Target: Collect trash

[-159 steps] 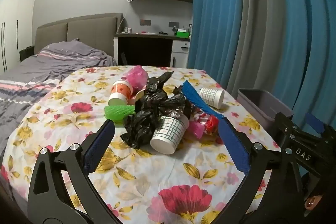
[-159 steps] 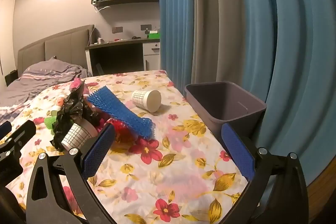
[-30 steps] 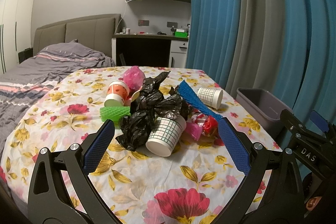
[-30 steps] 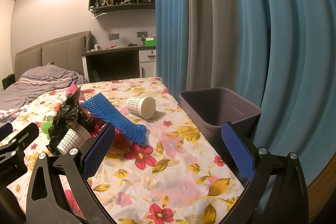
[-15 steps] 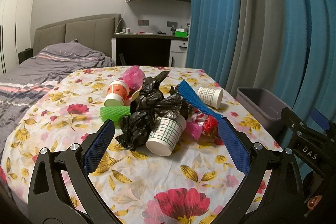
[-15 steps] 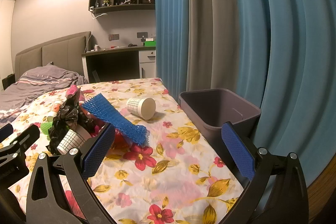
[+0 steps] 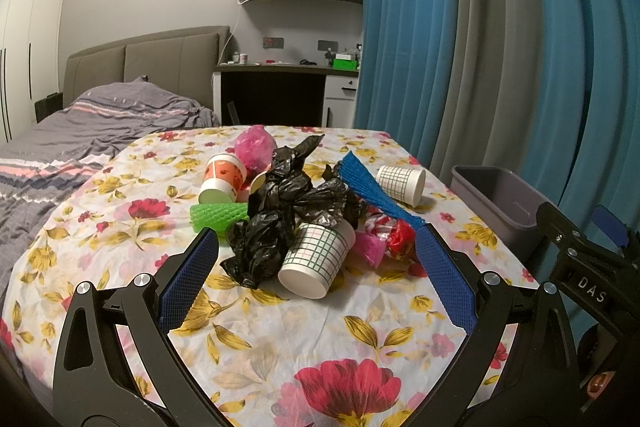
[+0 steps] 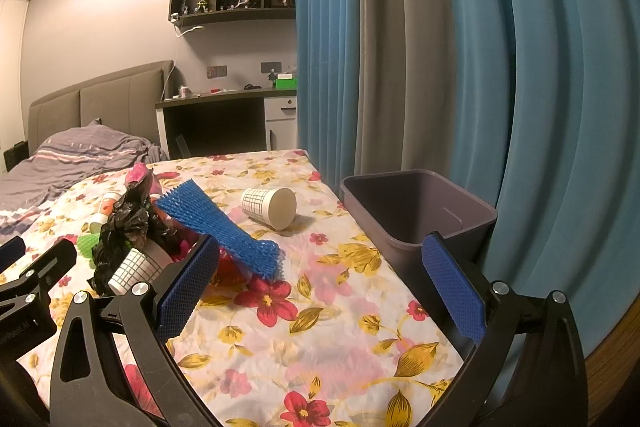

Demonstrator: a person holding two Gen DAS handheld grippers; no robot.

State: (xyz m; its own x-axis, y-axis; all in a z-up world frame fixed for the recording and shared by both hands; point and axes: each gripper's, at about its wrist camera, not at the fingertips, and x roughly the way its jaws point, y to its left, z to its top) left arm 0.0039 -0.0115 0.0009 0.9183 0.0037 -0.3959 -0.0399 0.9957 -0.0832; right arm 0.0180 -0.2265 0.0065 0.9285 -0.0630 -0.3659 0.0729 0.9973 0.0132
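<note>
Crumpled black plastic bag (image 7: 288,211) is lying in a heap with a gridded white paper cup (image 7: 318,259), straight ahead of the left gripper (image 7: 316,279), whose blue-padded jaws are gaping wide and holding nothing. The right gripper (image 8: 320,281) is likewise spread open and empty, with a grey plastic bin (image 8: 416,211) sitting just beyond its right finger and a blue mesh sleeve (image 8: 218,227) ahead-left on the floral tablecloth (image 8: 320,327).

Counted: three paper cups (image 7: 316,259) (image 7: 402,184) (image 7: 222,179), two foam nets (image 7: 372,195) (image 7: 218,215), one black bag (image 7: 288,211), one bin (image 8: 416,211).
</note>
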